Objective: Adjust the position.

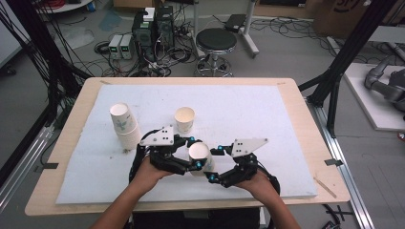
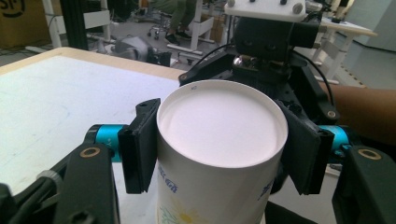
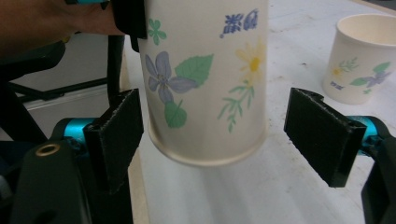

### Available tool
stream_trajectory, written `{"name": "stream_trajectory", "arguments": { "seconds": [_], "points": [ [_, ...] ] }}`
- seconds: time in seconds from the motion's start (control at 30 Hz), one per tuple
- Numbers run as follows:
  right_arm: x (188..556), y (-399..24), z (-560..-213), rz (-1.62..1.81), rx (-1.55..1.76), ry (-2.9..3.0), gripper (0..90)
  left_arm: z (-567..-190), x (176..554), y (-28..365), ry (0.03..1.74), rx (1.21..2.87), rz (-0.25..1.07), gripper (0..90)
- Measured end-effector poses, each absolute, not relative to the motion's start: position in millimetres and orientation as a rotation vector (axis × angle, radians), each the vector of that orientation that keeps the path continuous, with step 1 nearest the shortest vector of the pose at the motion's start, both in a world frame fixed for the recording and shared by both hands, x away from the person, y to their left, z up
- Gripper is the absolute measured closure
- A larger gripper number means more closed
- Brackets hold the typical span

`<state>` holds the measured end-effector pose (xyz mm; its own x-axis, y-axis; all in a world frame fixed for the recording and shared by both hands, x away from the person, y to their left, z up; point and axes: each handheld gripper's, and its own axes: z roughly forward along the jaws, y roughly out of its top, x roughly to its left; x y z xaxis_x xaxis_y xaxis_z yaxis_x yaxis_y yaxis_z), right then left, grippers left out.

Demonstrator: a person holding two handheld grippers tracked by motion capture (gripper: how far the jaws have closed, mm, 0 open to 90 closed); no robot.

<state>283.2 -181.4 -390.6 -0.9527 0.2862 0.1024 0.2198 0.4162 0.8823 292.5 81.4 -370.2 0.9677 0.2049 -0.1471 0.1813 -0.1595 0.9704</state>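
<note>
The left tongs (image 1: 192, 151) squeeze a paper cup (image 1: 200, 158) near its top, one black jaw pressed on each side. The cup is upside down, with its flat bottom facing up and its flower picture upside down too. It is lifted off the white mat (image 1: 248, 109). The right tongs (image 1: 213, 163) are spread wide around the lower end of the same cup, with a gap on both sides, touching nothing. Just behind the held cup, a second cup (image 1: 184, 119) stands open side up on the mat. To the left of the held cup is a leaning stack of cups (image 1: 125, 126). The mat lies on the wooden bench (image 1: 305, 124).
</note>
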Motion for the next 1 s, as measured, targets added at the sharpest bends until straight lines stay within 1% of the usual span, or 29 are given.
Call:
{"name": "stream_trajectory", "arguments": {
  "seconds": [0.37, 0.5, 0.63, 0.67, 0.73, 0.77, 1.0],
  "points": [
    [283.8, -173.4, -395.5, 1.678, 0.433, 2.619, 20.3, -370.9, 292.0, 76.8, 0.27, 1.696, -0.035, 35.9],
    [285.4, -174.9, -397.7, 1.713, 0.422, 2.62, 26.3, -371.5, 292.4, 76.3, 0.268, 1.693, -0.041, 35.9],
    [285.7, -176.1, -397.7, 1.699, 0.413, 2.62, 28.7, -372.5, 292.3, 76.0, 0.257, 1.705, -0.032, 35.2],
    [285.7, -176.1, -397.5, 1.683, 0.401, 2.621, 29.1, -372.0, 291.2, 75.2, 0.253, 1.721, -0.009, 33.6],
    [285.7, -176.3, -396.8, 1.636, 0.395, 2.644, 30.0, -370.8, 290.3, 73.6, 0.283, 1.766, 0.03, 16.0],
    [285.9, -176.6, -396.4, 1.609, 0.39, 2.652, 30.1, -370.6, 290.1, 73.7, 0.285, 1.778, 0.031, 12.8],
    [287.0, -178.4, -391.6, 1.494, 0.365, 2.683, 30.2, -369.1, 291.4, 77.7, 0.265, 1.847, 0.025, 13.0]
  ]
}}
